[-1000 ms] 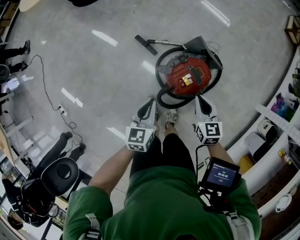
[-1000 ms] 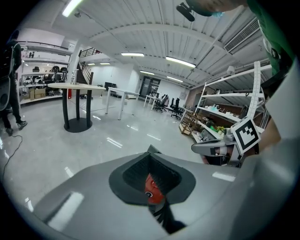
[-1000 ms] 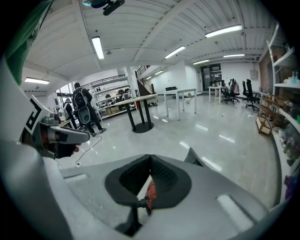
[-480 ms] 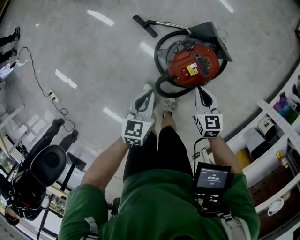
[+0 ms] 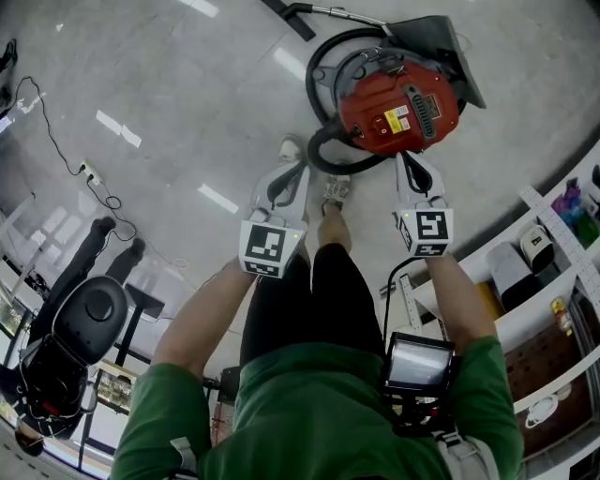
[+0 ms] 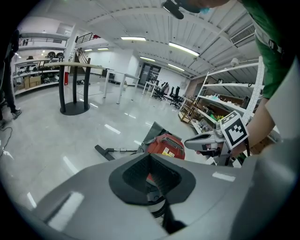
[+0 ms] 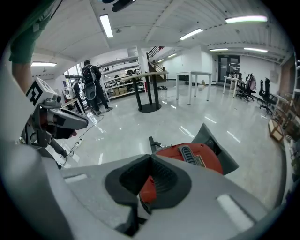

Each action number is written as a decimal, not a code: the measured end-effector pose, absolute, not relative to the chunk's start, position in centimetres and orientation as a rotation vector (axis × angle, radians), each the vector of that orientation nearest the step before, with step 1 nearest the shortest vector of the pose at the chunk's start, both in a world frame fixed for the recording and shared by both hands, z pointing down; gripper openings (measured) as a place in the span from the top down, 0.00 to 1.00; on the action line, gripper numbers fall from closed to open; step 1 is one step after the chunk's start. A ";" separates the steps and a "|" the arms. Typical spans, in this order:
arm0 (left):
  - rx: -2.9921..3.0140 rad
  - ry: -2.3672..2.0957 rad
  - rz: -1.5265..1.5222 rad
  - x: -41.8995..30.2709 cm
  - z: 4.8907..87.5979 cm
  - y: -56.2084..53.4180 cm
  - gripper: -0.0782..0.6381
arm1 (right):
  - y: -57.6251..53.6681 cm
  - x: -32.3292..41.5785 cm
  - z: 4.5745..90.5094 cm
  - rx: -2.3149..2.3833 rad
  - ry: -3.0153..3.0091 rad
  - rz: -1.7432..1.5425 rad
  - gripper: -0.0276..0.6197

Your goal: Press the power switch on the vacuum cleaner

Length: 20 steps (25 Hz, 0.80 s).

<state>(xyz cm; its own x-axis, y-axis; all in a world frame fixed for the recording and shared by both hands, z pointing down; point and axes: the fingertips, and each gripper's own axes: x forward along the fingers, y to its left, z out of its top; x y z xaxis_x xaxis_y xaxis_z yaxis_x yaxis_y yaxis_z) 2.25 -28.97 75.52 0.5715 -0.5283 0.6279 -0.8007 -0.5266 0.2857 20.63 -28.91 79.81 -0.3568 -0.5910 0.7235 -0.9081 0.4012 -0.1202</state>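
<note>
The red canister vacuum cleaner (image 5: 398, 112) sits on the grey floor, ringed by its black hose (image 5: 323, 66). It also shows in the left gripper view (image 6: 166, 144) and the right gripper view (image 7: 197, 157). I cannot pick out its power switch. My right gripper (image 5: 405, 161) points at the near edge of the red body, jaws together, holding nothing. My left gripper (image 5: 292, 169) hangs shut to the vacuum's left, beside the hose loop. Each gripper shows in the other's view: the right gripper (image 6: 190, 141) and the left gripper (image 7: 84, 123).
The person's shoe (image 5: 337, 192) stands between the grippers, just short of the hose. The floor nozzle (image 5: 286, 14) lies at the far end of the wand. White shelving (image 5: 553, 234) runs along the right. A black office chair (image 5: 89, 319) and a power strip (image 5: 89, 173) are at left.
The view has closed in on the vacuum, which now sits higher and larger. Both grippers have moved forward; the right one's tip has reached the red body's near edge.
</note>
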 end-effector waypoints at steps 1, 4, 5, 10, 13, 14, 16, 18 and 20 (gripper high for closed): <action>2.248 -1.056 0.642 2.3 76.0 -29.0 0.90 | -29.0 20.7 80.4 1.265 -2.065 0.693 0.95; 2.242 -1.054 0.637 2.3 77.0 -29.0 0.90 | -28.9 20.7 82.0 1.244 -2.052 0.688 0.95; 2.240 -1.055 0.637 2.2 77.3 -29.0 0.90 | -28.9 20.7 82.5 1.238 -2.049 0.692 0.95; 2.221 -1.063 0.632 2.2 79.2 -29.3 0.90 | -28.8 20.8 85.5 1.216 -2.028 0.716 0.95; 2.208 -1.071 0.626 2.0 79.9 -29.3 0.90 | -28.8 20.9 86.6 1.214 -2.014 0.720 0.95; 2.203 -1.073 0.627 1.9 80.2 -29.3 0.90 | -28.8 20.9 87.0 1.212 -2.010 0.723 0.95; 2.192 -1.077 0.631 1.7 80.9 -29.2 0.90 | -28.8 20.8 87.8 1.203 -2.006 0.728 0.95; 2.184 -1.079 0.637 1.5 81.5 -29.1 0.90 | -28.9 20.6 88.4 1.195 -2.005 0.726 0.95; 2.181 -1.079 0.642 1.5 81.9 -29.1 0.90 | -29.0 20.6 89.1 1.191 -2.002 0.728 0.95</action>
